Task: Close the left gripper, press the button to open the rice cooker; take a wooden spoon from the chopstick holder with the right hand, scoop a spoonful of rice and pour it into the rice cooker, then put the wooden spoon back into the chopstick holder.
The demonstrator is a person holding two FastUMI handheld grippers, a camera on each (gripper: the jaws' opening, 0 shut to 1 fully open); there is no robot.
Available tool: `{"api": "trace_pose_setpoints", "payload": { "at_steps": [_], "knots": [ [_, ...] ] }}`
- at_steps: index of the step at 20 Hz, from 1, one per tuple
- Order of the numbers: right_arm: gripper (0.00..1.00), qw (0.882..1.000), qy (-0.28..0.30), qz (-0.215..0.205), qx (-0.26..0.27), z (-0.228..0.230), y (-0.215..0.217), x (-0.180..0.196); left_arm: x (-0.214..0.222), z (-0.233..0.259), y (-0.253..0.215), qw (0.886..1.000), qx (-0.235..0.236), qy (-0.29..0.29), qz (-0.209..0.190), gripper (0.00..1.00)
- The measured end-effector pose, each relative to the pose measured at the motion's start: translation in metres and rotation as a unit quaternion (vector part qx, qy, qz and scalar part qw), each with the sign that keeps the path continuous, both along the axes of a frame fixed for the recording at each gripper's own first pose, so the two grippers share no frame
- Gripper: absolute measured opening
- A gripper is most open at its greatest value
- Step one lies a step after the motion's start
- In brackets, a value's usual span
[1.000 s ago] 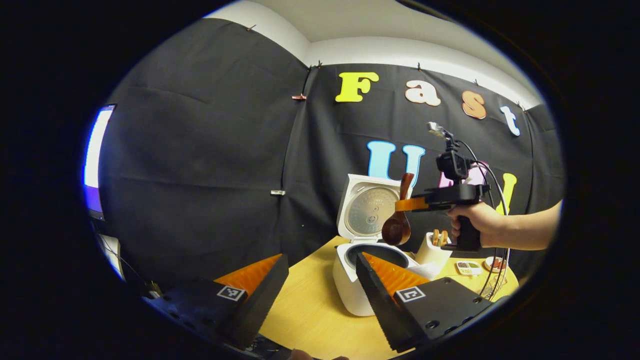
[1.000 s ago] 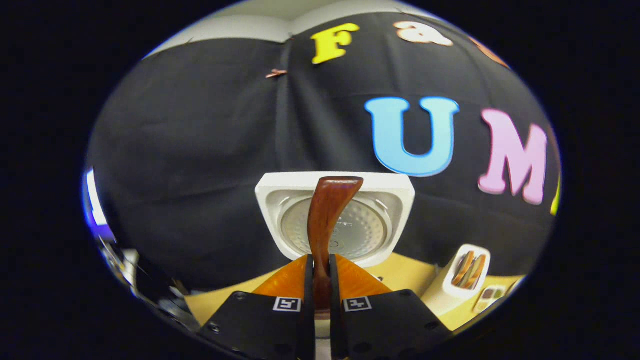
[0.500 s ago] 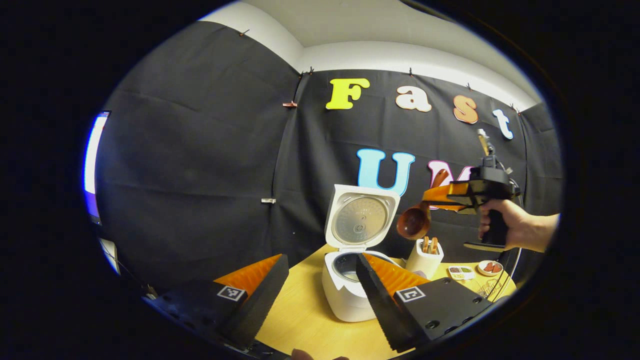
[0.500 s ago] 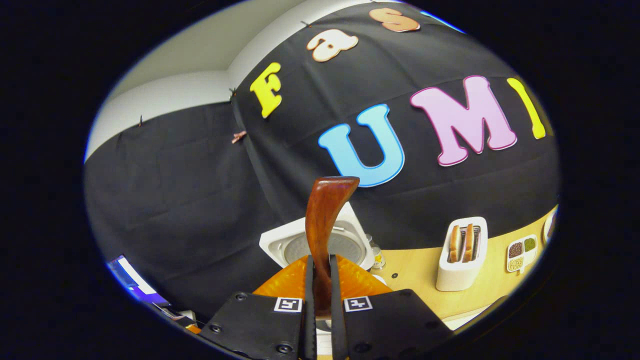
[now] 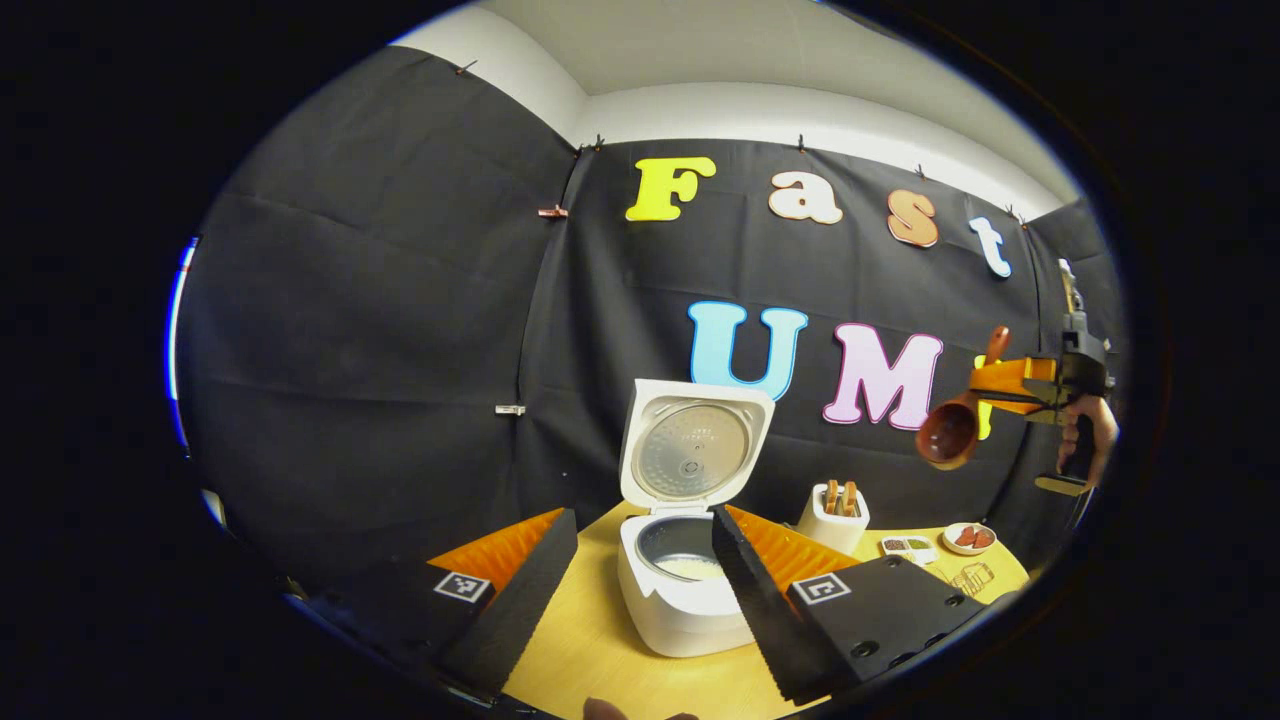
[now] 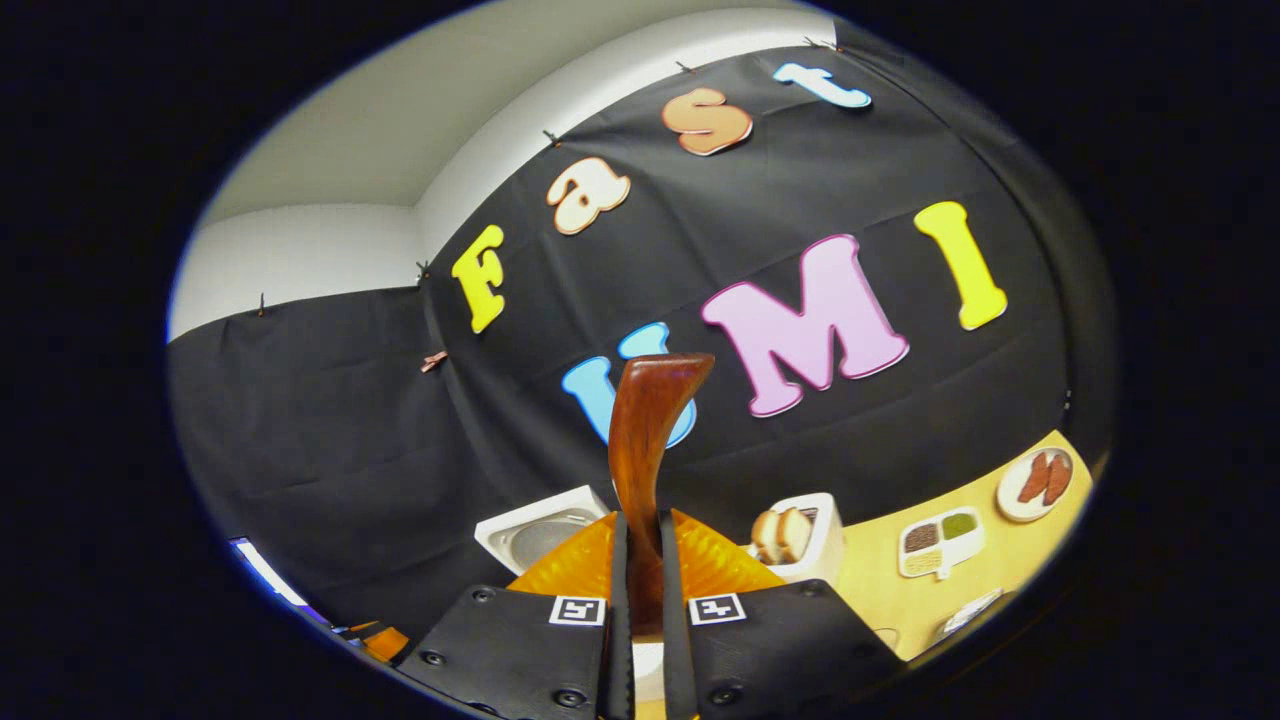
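Your white rice cooker [image 5: 680,600] sits on the yellow table with its lid [image 5: 694,446] standing upright and open, the dimpled metal inner plate facing forward; pale rice shows low in the pot. Your wooden spoon [image 5: 952,425], dark reddish-brown and glossy, hangs high in the air well right of the cooker, bowl lowest and tilted. The white chopstick holder [image 5: 833,517] stands just right of the cooker, wooden utensils upright inside.

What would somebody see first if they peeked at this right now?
Probably the white rice cooker on the yellow table, its lid standing wide open. Then the wooden spoon held high off to the cooker's right, pinched in the right gripper. The left gripper waits open in front of the cooker.
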State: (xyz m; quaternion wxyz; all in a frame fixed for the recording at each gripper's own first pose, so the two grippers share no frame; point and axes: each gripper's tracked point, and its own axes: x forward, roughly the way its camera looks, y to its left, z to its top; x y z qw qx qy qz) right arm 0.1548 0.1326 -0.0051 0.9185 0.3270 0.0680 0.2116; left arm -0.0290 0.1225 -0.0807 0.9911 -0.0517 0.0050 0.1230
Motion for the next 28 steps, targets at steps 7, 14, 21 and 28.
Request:
{"api": "trace_pose_setpoints", "payload": {
  "at_steps": [7,14,21,28],
  "knots": [
    [0.16,0.990,0.035,-0.104,-0.089,-0.069,-0.134,-0.019,0.023,0.008,-0.018,0.999,0.028,0.005,-0.021,0.94],
    [0.16,0.971,0.119,-0.136,-0.154,-0.204,-0.187,-0.025,0.033,0.004,-0.043,0.999,0.024,0.029,-0.036,0.94],
    [0.16,0.960,0.201,-0.110,-0.160,-0.313,-0.179,-0.020,0.033,0.011,-0.038,0.998,0.052,0.039,-0.016,0.94],
    [0.17,0.946,0.272,-0.106,-0.139,-0.364,-0.173,-0.027,0.031,0.010,-0.040,0.998,0.046,0.038,-0.012,0.94]
  ]
}}
